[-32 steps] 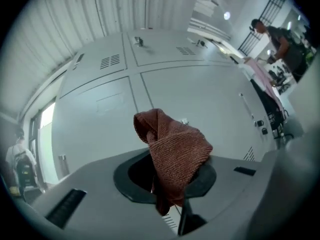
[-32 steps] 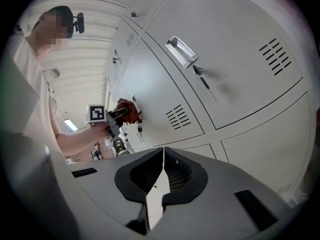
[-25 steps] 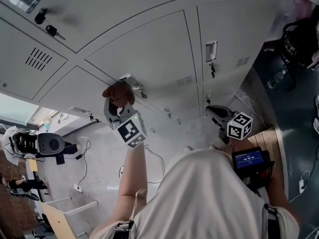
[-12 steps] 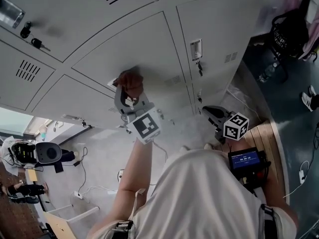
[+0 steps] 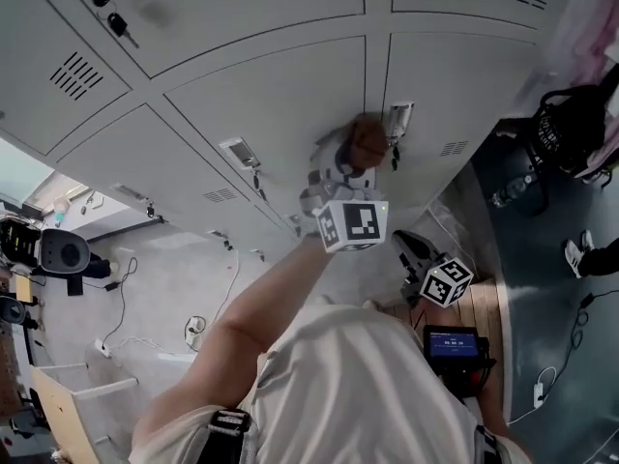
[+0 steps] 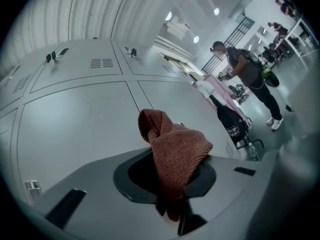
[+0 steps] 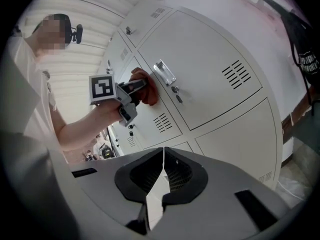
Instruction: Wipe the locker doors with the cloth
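A rust-brown cloth (image 5: 366,140) is pressed against a grey locker door (image 5: 280,104), close to the seam and the metal handle (image 5: 397,120) of the neighbouring door. My left gripper (image 5: 360,159) is shut on the cloth, arm stretched out. In the left gripper view the cloth (image 6: 173,151) bunches up out of the jaws in front of the doors (image 6: 75,129). My right gripper (image 5: 414,245) hangs low by the person's waist, away from the lockers. Its jaws (image 7: 161,160) are shut with nothing between them. That view also shows the cloth (image 7: 148,91) beside the handle (image 7: 165,73).
Keys (image 5: 118,23) hang from locks on the upper left doors. A black bag (image 5: 571,124) and a bottle (image 5: 508,191) sit at the right of the lockers. An office chair (image 5: 60,254) and cables lie on the floor at left. A person (image 6: 247,76) stands far off.
My left gripper has carried the cloth rightwards across the locker door, from near the left handle to the seam by the right door's handle. The right gripper has stayed low.
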Demonstrator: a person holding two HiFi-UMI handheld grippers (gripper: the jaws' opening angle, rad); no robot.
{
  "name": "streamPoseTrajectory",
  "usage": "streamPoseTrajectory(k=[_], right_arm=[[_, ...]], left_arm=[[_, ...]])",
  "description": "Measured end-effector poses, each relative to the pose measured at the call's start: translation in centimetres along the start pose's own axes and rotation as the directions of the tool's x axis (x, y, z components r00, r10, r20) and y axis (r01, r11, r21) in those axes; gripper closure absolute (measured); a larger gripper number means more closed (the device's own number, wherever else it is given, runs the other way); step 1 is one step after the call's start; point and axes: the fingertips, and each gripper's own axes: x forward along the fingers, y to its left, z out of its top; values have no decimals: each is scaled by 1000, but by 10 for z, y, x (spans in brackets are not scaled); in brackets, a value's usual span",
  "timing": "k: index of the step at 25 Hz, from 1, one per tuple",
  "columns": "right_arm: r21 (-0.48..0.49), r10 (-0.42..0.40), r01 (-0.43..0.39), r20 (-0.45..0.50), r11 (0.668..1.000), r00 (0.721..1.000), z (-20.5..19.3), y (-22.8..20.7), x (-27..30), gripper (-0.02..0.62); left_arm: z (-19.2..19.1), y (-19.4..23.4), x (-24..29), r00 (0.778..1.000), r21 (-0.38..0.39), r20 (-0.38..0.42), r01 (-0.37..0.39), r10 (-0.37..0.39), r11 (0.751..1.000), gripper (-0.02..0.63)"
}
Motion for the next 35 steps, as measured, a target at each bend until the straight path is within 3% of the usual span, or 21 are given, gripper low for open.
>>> streamPoseTrajectory(k=[5, 10, 13, 16, 21, 23, 25, 28, 31, 35], right_arm=[[-7, -9, 9, 5, 1000, 1000, 7, -4, -3, 577], [-16, 28, -29, -13, 999, 1000, 6, 4, 11, 577], [-17, 57, -58, -44, 998, 997, -2, 12, 22, 577], [-19, 87, -89, -73, 996, 994, -8, 20, 34, 577], [-38, 130, -135, -101, 990, 986, -12, 36, 51, 577], [-48, 138, -143, -103, 989, 985, -11, 40, 53, 577], [-52, 135, -140, -97, 989, 986, -8, 38, 52, 577], [-51, 118, -122, -82, 991, 990, -4, 33, 44, 577], [-42, 90, -92, -62, 995, 994, -2, 24, 32, 577], [-28, 56, -57, -38, 998, 998, 0, 14, 15, 577]], left_arm=[[41, 44, -3, 988, -66, 87, -123, 129, 990, 532], [27, 108, -42, 961, -30, 85, -260, 262, 965, 532], [6, 156, -76, 924, 13, 56, -380, 379, 925, 532], [-23, 200, -109, 878, 11, -24, -478, 478, 878, 532], [-53, 239, -142, 811, 9, -111, -577, 574, 817, 532], [-50, 238, -140, 815, -1, -108, -573, 569, 820, 532], [-37, 227, -128, 832, 14, -79, -550, 549, 835, 532], [-8, 196, -99, 875, 49, -17, -483, 484, 874, 532], [14, 151, -67, 917, 35, 55, -397, 395, 917, 532], [33, 98, -33, 954, 51, 95, -289, 283, 956, 532]])
